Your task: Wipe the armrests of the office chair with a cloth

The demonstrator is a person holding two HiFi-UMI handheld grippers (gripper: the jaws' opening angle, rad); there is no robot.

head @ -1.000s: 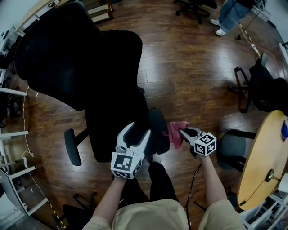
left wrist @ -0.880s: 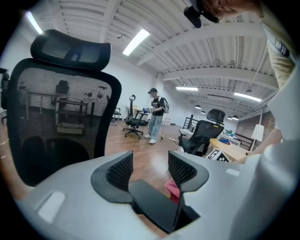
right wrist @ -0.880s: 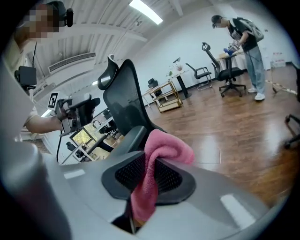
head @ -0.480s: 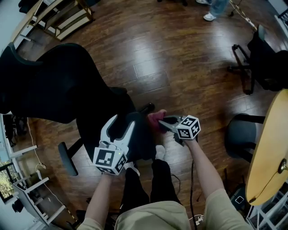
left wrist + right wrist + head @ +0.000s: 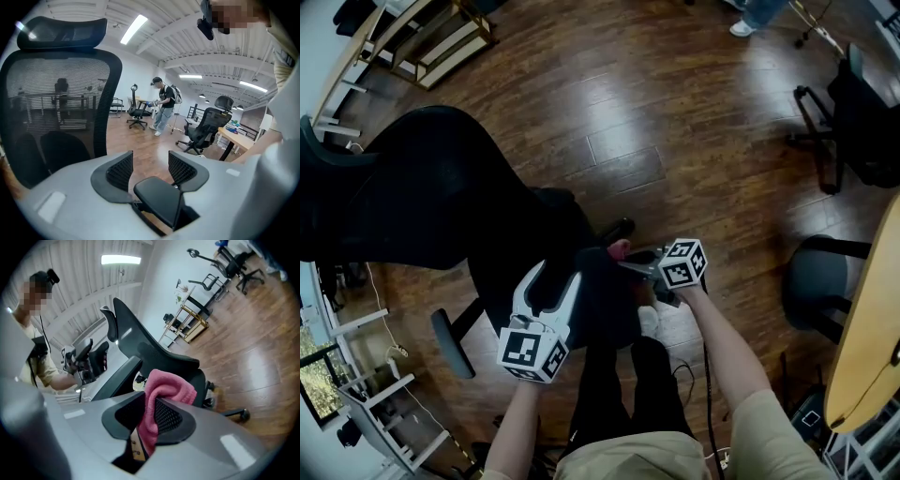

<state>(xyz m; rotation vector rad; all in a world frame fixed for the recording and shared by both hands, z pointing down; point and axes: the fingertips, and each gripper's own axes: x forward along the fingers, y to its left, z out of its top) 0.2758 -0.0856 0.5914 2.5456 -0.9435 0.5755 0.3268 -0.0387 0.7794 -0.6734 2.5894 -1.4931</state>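
Glossy dark wood floor (image 5: 675,112) lay under the black office chair (image 5: 441,206) with its mesh back. My right gripper (image 5: 149,406) was clamped on a soft pink cloth (image 5: 164,387), which was bunched over its ribbed pads at the chair's near edge. My left gripper (image 5: 151,168) stood with its jaws apart and nothing between them, above a smooth black armrest (image 5: 157,201).
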